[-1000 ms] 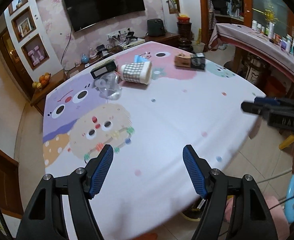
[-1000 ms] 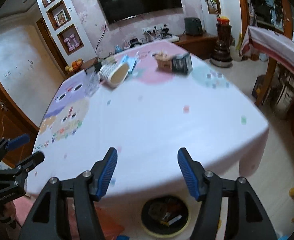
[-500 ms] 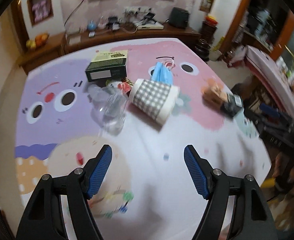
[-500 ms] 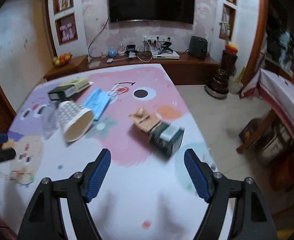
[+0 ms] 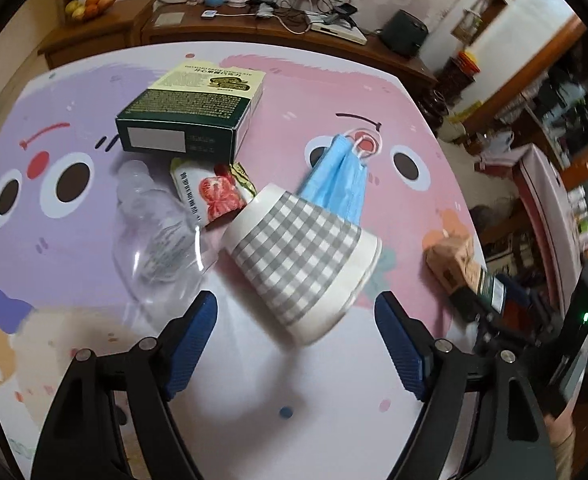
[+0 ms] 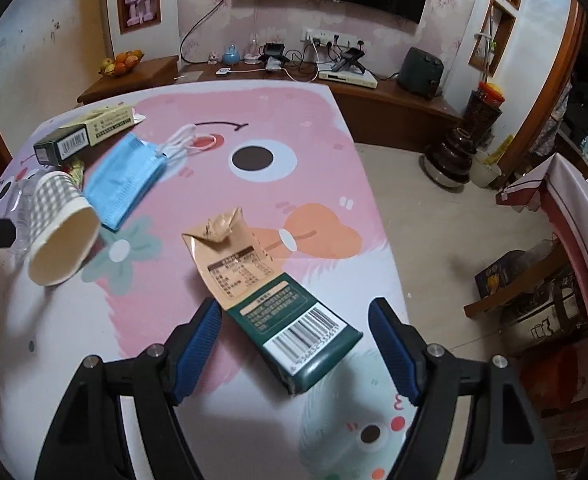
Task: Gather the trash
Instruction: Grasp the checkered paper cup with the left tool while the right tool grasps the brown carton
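Note:
A grey-checked paper cup (image 5: 302,264) lies on its side on the cartoon-print tablecloth (image 5: 302,384). My left gripper (image 5: 296,320) hovers just before the cup's open end. Its jaws are opening, and the pads stand clear of the cup's rim. Around the cup lie a clear plastic bottle (image 5: 157,236), a snack wrapper (image 5: 213,196), a green box (image 5: 189,116) and a blue face mask (image 5: 338,180). My right gripper (image 6: 296,320) is open over the green end of a crushed brown-and-green carton (image 6: 269,292), with neither pad touching it.
The table's right edge (image 6: 390,240) drops to a tiled floor close beside the carton. A wooden sideboard (image 6: 253,80) with cables and a fruit bowl runs along the far wall. In the right wrist view the cup (image 6: 59,236) and mask (image 6: 127,180) lie to the left.
Both grippers have swept in from the table's near edge to the trash, the left up to the cup, the right over the carton. Both sets of jaws stand wider.

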